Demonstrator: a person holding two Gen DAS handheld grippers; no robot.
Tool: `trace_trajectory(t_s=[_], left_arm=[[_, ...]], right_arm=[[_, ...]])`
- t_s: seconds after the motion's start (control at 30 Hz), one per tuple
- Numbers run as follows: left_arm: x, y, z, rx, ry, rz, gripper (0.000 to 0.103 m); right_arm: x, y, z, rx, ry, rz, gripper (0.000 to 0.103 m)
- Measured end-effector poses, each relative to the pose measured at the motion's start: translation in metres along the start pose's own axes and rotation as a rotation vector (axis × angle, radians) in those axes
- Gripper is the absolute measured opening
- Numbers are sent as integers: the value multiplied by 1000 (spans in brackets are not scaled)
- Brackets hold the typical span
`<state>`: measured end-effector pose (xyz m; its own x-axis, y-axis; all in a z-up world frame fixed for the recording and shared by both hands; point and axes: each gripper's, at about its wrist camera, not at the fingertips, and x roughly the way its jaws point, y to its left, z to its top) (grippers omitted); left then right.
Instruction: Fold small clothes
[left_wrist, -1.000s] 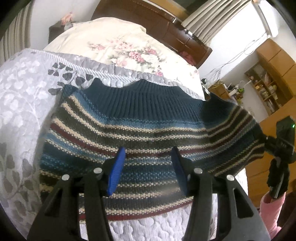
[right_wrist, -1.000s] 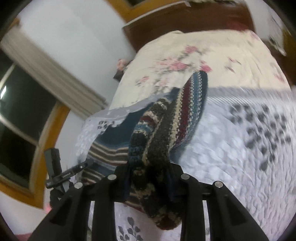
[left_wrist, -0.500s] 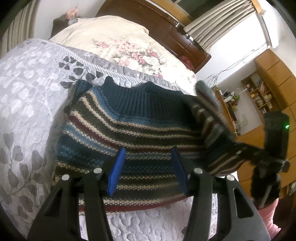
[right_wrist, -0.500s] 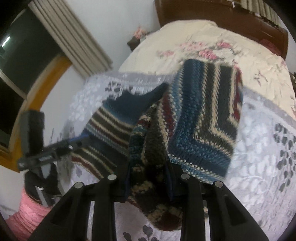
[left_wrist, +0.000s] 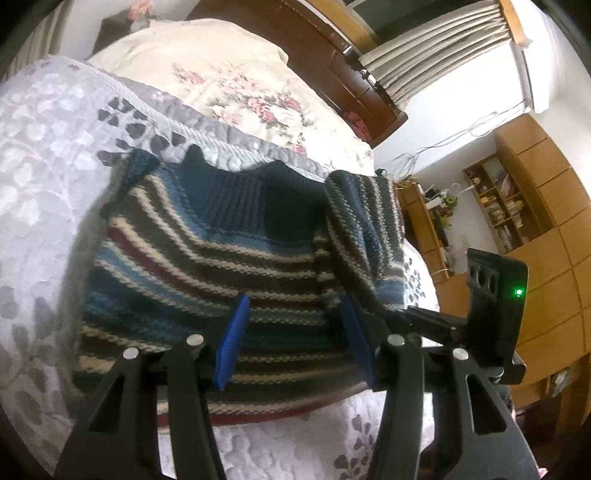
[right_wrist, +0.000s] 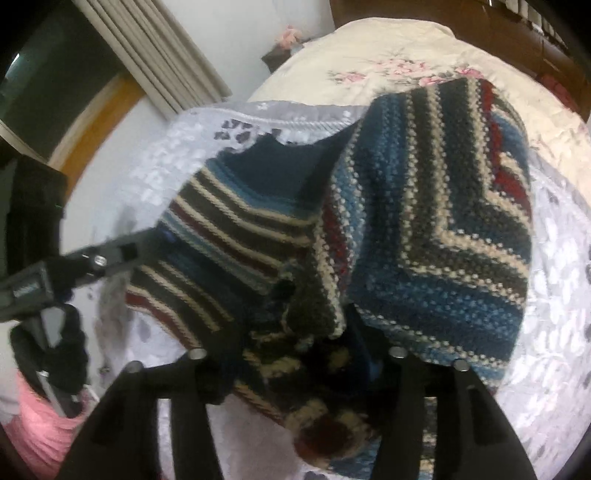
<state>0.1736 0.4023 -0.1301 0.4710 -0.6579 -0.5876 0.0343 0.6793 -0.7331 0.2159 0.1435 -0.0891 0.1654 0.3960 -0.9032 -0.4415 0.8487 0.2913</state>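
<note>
A small striped knit sweater (left_wrist: 207, 266) in navy, blue, cream and dark red lies on a grey patterned bedspread (left_wrist: 40, 155). My left gripper (left_wrist: 295, 339) hovers open over its lower hem, blue pads (left_wrist: 232, 343) apart with nothing between them. My right gripper (right_wrist: 295, 354) is shut on the sweater's right side (right_wrist: 436, 206), which it holds lifted and folded over the body. In the left wrist view that raised flap (left_wrist: 362, 232) stands at the right, with the right gripper's body (left_wrist: 491, 314) behind it.
A cream floral quilt (left_wrist: 236, 77) covers the far part of the bed before a dark wooden headboard (left_wrist: 332, 48). Wooden shelves and cabinets (left_wrist: 517, 206) stand to the right. A pink sleeve (right_wrist: 40, 421) shows at the lower left of the right wrist view.
My right gripper has carried the sweater's right side up and leftward over the body. The left gripper stayed open over the hem and shifted slightly right.
</note>
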Motion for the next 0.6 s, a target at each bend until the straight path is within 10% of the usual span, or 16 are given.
trace_trajectory(t_s=[0.2, 0.6], left_arm=[[19, -6, 5, -45, 30, -78, 51], [66, -26, 16, -43, 85, -135, 52]], right_arm=[[-66, -2, -4, 44, -116, 162, 54], [-97, -124, -77, 351, -169, 53, 55]])
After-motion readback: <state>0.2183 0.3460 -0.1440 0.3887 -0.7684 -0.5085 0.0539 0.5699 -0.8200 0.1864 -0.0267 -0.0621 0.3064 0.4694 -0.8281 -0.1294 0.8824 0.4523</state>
